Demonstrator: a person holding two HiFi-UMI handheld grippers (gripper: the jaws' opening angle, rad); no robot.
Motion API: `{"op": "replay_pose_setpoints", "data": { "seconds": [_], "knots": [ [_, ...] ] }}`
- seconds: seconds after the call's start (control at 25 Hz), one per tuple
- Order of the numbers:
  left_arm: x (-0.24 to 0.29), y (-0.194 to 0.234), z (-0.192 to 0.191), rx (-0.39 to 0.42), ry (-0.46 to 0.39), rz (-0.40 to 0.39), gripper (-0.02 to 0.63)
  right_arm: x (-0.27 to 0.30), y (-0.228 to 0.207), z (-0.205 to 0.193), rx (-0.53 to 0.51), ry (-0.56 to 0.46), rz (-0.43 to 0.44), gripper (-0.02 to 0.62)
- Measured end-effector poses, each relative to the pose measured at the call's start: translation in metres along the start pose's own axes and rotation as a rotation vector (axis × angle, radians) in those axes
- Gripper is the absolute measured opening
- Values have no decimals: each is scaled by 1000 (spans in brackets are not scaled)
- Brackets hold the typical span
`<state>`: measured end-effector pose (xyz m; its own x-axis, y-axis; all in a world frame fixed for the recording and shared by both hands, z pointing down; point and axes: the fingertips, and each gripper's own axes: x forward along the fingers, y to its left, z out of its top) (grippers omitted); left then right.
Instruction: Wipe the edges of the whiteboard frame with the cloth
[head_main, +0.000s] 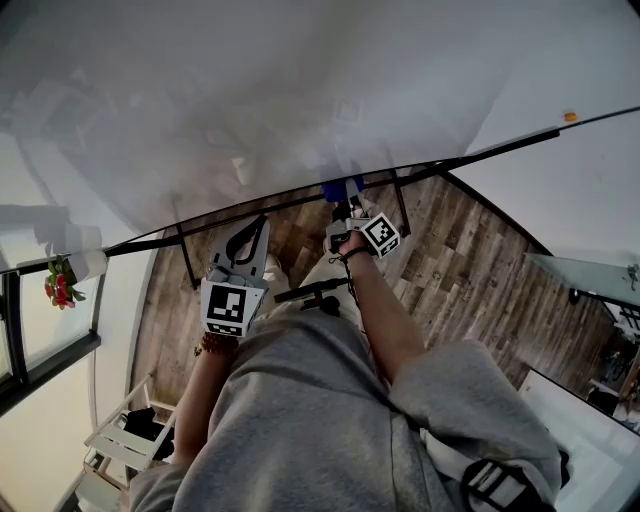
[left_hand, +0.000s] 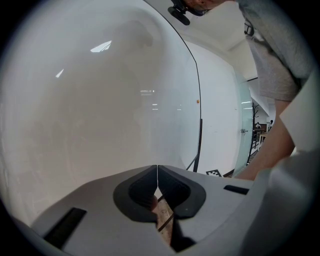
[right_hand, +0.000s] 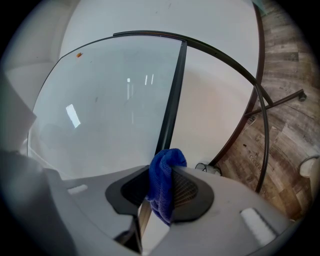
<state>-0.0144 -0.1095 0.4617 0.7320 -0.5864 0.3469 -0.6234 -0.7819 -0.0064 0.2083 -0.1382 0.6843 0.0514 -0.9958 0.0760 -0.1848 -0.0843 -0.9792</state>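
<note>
The whiteboard (head_main: 250, 90) fills the upper head view, its black frame edge (head_main: 300, 197) running across below it. My right gripper (head_main: 343, 198) is shut on a blue cloth (head_main: 340, 187) right at that edge. In the right gripper view the cloth (right_hand: 162, 182) is bunched between the jaws of the right gripper (right_hand: 161, 172), just in front of a black frame bar (right_hand: 170, 110). My left gripper (head_main: 253, 224) sits a little left of it, below the frame. Seen from its own camera, the left gripper (left_hand: 157, 172) is shut on nothing and faces the board, with the frame bar (left_hand: 200, 135) to its right.
The board's black stand legs (right_hand: 265, 105) with a caster (right_hand: 301, 93) rest on the wooden floor (head_main: 470, 260). Red flowers (head_main: 60, 285) sit on a sill at left, a white rack (head_main: 115, 445) at lower left, and a glass panel (head_main: 590, 275) at right.
</note>
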Motion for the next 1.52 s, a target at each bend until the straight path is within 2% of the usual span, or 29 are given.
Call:
{"op": "replay_pose_setpoints", "data": {
  "seconds": [0.16, 0.36, 0.8, 0.96, 1.08, 1.2, 1.52],
  "knots": [
    [-5, 9, -3, -6, -3, 0, 12, -1, 1, -10, -9, 4, -23, 117],
    [-10, 21, -5, -10, -9, -6, 12, 3, 7, -25, -12, 12, 4, 117],
    [-28, 44, -10, -6, -14, -28, 12, 1, 11, -48, -20, -1, -31, 117],
    [-32, 53, -26, -28, 36, -21, 12, 6, 13, -61, -25, 13, -37, 117],
    [-33, 68, -43, -61, 80, 24, 12, 8, 13, -72, -35, 34, -39, 117],
    [-33, 62, -40, -86, 80, 43, 12, 5, 14, -69, -44, 55, -35, 117],
    [-29, 51, -32, -49, 66, -18, 12, 7, 17, -77, -39, 47, -10, 117]
  ]
}}
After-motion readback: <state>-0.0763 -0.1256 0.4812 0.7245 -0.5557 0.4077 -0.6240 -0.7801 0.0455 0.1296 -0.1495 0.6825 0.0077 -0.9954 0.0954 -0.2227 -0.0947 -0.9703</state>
